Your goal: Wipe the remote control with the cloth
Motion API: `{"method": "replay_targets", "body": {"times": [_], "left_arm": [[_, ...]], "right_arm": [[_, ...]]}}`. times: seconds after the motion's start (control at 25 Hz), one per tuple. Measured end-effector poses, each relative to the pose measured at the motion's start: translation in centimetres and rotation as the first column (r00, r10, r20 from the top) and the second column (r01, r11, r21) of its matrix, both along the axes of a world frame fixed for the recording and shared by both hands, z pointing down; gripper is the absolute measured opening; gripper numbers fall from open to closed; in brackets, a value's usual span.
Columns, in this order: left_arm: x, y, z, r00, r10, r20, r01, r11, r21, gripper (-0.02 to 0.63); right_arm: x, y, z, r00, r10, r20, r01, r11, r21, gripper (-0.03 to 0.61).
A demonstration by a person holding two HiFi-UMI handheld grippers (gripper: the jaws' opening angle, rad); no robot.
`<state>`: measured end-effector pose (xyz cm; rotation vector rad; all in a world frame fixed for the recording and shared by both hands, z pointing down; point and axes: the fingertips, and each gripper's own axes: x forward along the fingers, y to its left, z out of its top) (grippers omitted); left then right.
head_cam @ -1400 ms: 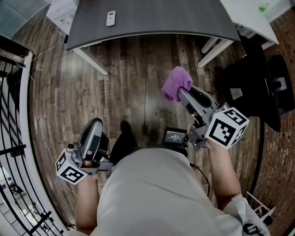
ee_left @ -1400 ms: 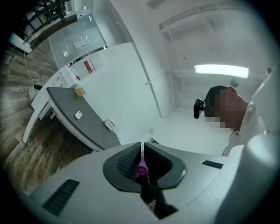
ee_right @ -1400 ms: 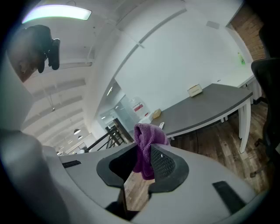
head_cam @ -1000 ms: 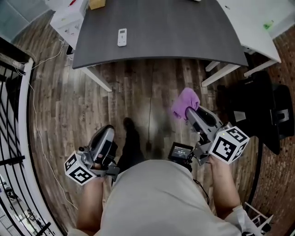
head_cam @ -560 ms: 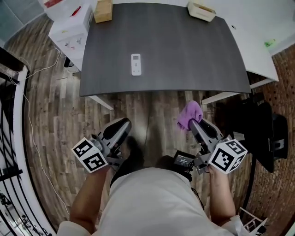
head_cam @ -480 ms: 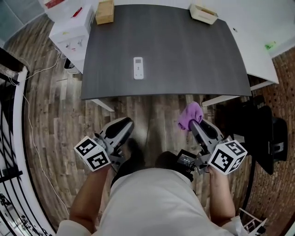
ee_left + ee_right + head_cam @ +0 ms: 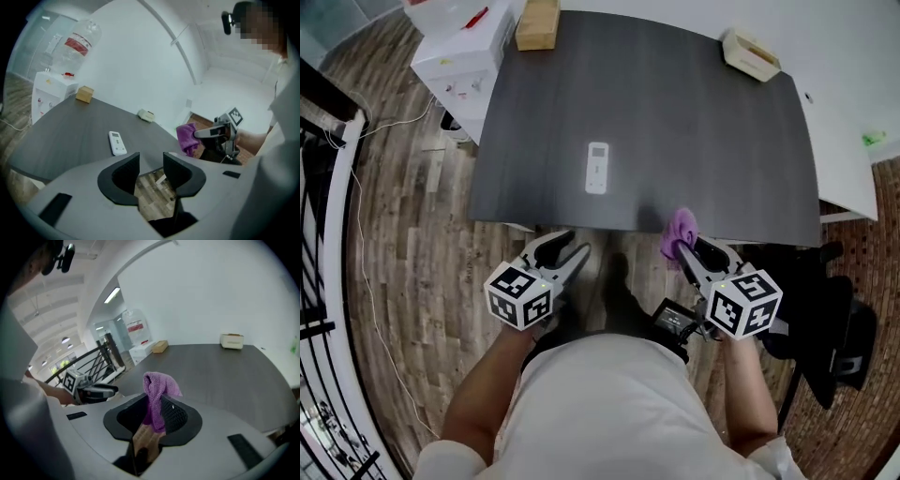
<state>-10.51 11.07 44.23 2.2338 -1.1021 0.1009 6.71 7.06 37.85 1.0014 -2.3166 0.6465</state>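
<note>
Crumpled purple cloth (image 7: pixel 678 228); slim white remote (image 7: pixel 597 168)

Dark grey table (image 7: pixel 712 141), mostly bare. Flat on it, nearer the front edge, a white remote control (image 7: pixel 597 168). Well beyond the remote control and to its left, at the back edge, a tan box (image 7: pixel 537 23). Well beyond the remote control to its right, by the back corner, a shallow beige box (image 7: pixel 750 54).
</note>
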Motion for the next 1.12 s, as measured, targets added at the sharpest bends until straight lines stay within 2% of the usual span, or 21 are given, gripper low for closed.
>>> {"method": "replay_targets", "body": {"times": [0.08,0.16,0.36,0.44,0.52,0.64,0.92,1.0,1.12], "left_arm": [[0.3,-1.7,1.7,0.995,-0.023,0.098,0.025,0.999,-0.025,0.148],[0.7,-3.1,3.2,0.980,-0.035,0.197,0.045,0.998,-0.047,0.165],[1.6,-6.6,6.8,0.928,-0.039,0.371,0.082,0.991,-0.102,0.187],[1.6,-7.6,7.7,0.906,-0.036,0.422,0.089,0.990,-0.107,0.189],[1.3,-8.5,8.6,0.883,-0.022,0.469,0.085,0.990,-0.112,0.189],[0.9,-9.4,9.9,0.858,0.008,0.513,0.074,0.988,-0.139,0.189],[1.1,-10.9,12.0,0.825,0.099,0.556,-0.006,0.986,-0.167,0.187],[1.3,-11.1,12.5,0.812,0.137,0.568,-0.039,0.983,-0.180,0.187],[1.4,-11.5,12.7,0.808,0.162,0.567,-0.063,0.980,-0.190,0.187]], "right_arm": [[-0.6,-2.0,1.5,0.990,-0.111,-0.087,0.112,0.994,0.005,0.089],[-1.4,-4.1,2.9,0.957,-0.232,-0.172,0.237,0.972,0.008,0.089],[-4.2,-9.1,6.5,0.828,-0.468,-0.307,0.489,0.872,-0.013,0.089],[-5.4,-10.2,8.1,0.775,-0.531,-0.344,0.557,0.830,-0.027,0.089],[-6.6,-11.0,9.5,0.732,-0.572,-0.370,0.597,0.800,-0.055,0.089],[-8.9,-12.1,10.6,0.689,-0.609,-0.393,0.633,0.769,-0.083,0.089],[-15.8,-17.3,11.2,0.584,-0.625,-0.518,0.703,0.709,-0.063,0.089],[-17.2,-18.2,12.3,0.530,-0.630,-0.568,0.723,0.686,-0.086,0.089],[-18.1,-16.1,14.6,0.415,-0.686,-0.598,0.770,0.615,-0.171,0.087]]}}
